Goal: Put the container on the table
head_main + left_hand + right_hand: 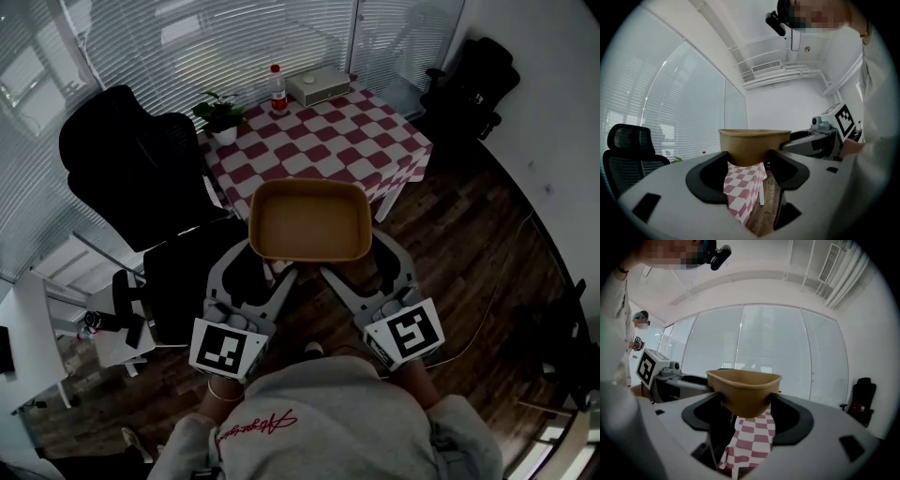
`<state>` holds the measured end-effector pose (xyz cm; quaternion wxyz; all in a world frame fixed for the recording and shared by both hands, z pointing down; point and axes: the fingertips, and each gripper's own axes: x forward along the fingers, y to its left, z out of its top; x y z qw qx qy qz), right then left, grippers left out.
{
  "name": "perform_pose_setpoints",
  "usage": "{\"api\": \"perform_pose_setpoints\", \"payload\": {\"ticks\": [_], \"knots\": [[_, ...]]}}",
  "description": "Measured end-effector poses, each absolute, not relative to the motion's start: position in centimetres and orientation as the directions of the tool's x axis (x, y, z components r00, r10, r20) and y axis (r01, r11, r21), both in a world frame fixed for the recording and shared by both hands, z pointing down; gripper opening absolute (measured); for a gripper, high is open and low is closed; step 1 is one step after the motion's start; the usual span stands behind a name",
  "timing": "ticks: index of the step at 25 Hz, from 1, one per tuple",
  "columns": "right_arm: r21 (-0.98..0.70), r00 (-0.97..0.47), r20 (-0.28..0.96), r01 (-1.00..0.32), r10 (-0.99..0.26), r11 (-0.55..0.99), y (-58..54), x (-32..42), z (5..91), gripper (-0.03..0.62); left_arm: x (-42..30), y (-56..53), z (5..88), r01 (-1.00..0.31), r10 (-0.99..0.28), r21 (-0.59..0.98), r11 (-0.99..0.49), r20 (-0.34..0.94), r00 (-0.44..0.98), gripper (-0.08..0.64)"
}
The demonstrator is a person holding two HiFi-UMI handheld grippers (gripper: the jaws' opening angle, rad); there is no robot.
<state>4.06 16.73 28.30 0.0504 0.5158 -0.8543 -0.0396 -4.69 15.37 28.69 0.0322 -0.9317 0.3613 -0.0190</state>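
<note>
Head view shows the tan container [309, 221] carried in the air over the wooden floor [469, 253], just short of the checkered table [328, 141] and not yet on it; the left gripper [267, 262] and the right gripper [361, 261] each pinch a near corner, jaws pressed on its sloping wall; the far side hangs unsupported, so it may tip forward or slide out of the tapered grip; hands moving unevenly could twist or buckle the thin wall; lowered too early, its base could catch the table edge; pushed too far, it might knock the bottle [277, 90] or the plant [220, 117].
</note>
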Motion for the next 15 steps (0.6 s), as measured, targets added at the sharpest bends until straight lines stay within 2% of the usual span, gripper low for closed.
{"api": "perform_pose_setpoints", "payload": {"ticks": [15], "knots": [[0.115, -0.489, 0.045, -0.863, -0.871, 0.491, 15.8, 6.2, 29.3, 0.336, -2.6, 14.6, 29.7, -0.693, -0.696, -0.068, -0.718, 0.018, 0.718, 0.285]]}}
